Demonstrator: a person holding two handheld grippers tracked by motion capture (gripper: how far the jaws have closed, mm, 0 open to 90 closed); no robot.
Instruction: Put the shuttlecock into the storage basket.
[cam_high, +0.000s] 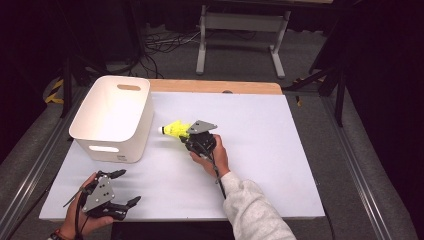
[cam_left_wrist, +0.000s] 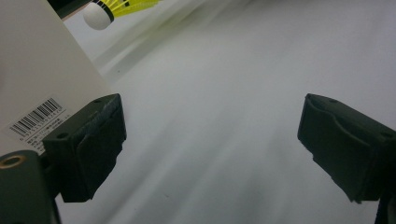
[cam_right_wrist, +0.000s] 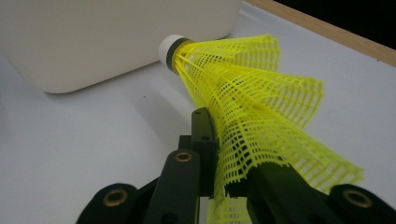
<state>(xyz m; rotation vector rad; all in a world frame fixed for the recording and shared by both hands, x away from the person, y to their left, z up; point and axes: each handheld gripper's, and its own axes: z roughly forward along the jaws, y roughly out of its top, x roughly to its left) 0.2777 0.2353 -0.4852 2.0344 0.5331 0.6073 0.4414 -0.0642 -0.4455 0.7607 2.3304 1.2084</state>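
A yellow plastic shuttlecock (cam_high: 174, 130) with a white cork tip hangs just above the white table, its tip pointing at the white bin (cam_high: 114, 117). My right gripper (cam_high: 188, 134) is shut on its mesh skirt (cam_right_wrist: 252, 126), which is squashed flat between the jaws. The cork (cam_right_wrist: 169, 49) sits close to the bin's side wall (cam_right_wrist: 93, 37). My left gripper (cam_high: 126, 187) stands open near the table's front left edge, nothing between its fingers (cam_left_wrist: 88, 144). From there the shuttlecock's cork (cam_left_wrist: 97, 15) is seen past the bin's corner (cam_left_wrist: 37, 79).
The white table surface (cam_high: 260, 150) stretches wide to the right of the right hand. A wooden edge (cam_high: 215, 86) runs along the table's far side. Beyond it stand a metal table frame (cam_high: 240, 35) and cables on the grey floor.
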